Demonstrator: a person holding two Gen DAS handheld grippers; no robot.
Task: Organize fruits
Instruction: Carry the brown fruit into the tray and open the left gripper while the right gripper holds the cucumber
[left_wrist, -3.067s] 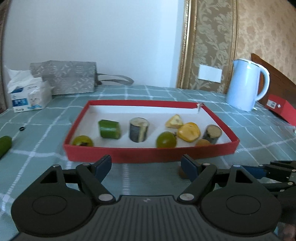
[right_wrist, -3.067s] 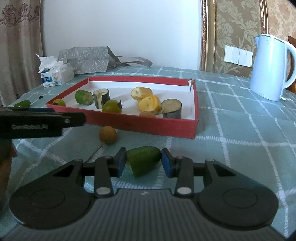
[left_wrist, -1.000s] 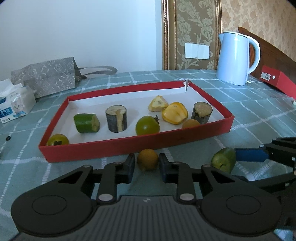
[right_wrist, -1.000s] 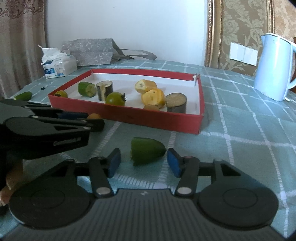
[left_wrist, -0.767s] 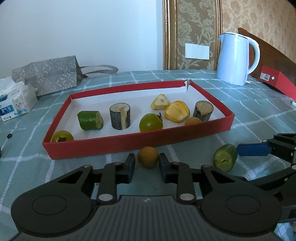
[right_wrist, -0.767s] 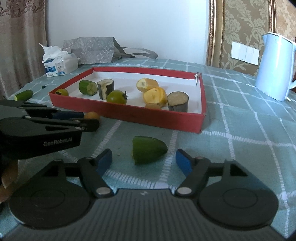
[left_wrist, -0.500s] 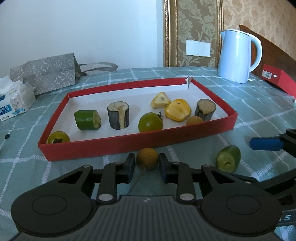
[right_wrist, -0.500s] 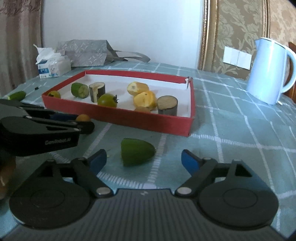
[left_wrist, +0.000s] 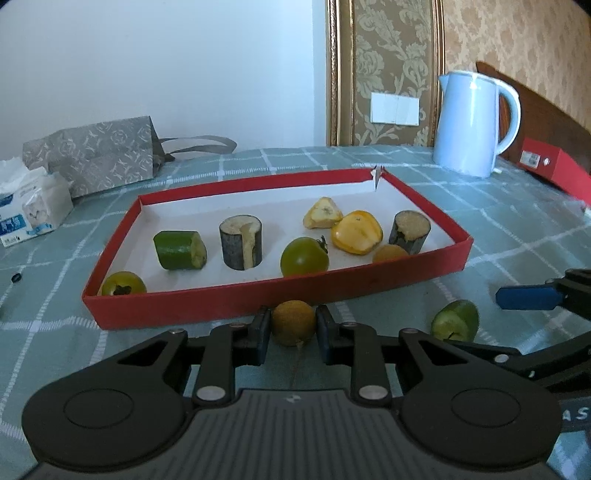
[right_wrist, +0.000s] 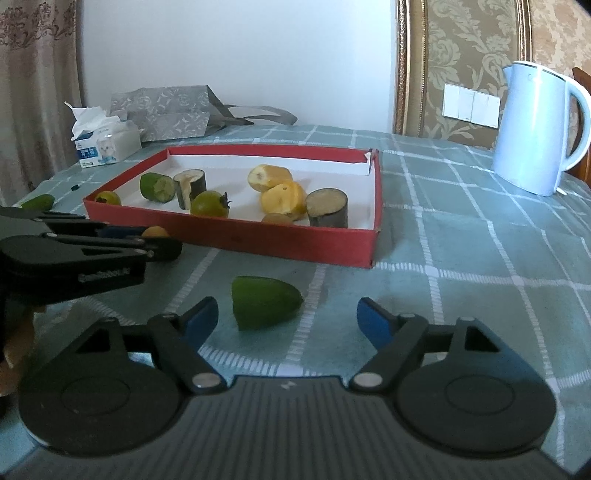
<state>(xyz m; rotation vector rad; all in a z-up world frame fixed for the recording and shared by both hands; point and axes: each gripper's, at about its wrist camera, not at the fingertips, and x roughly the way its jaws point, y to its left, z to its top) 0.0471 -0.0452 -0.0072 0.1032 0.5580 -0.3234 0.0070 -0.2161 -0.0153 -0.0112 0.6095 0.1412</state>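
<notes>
Left wrist view: left gripper (left_wrist: 293, 328) is gripping the small brown fruit (left_wrist: 294, 322) just near the red tray (left_wrist: 258, 295). Right gripper (right_wrist: 288, 319) is spreading wide, green cucumber end (right_wrist: 265, 307) lying free between its fingers on the tablecloth.

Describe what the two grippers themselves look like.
Both are matte black plastic: a ribbed central body, round discs either side, angular linkage arms with silver pivot pins, and blue pads on the fingertips. The left gripper bears pale lettering on its side, too blurred to read surely. No cables show.

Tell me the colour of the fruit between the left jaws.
Brownish-yellow fruit, clearest in the left wrist view.
</notes>
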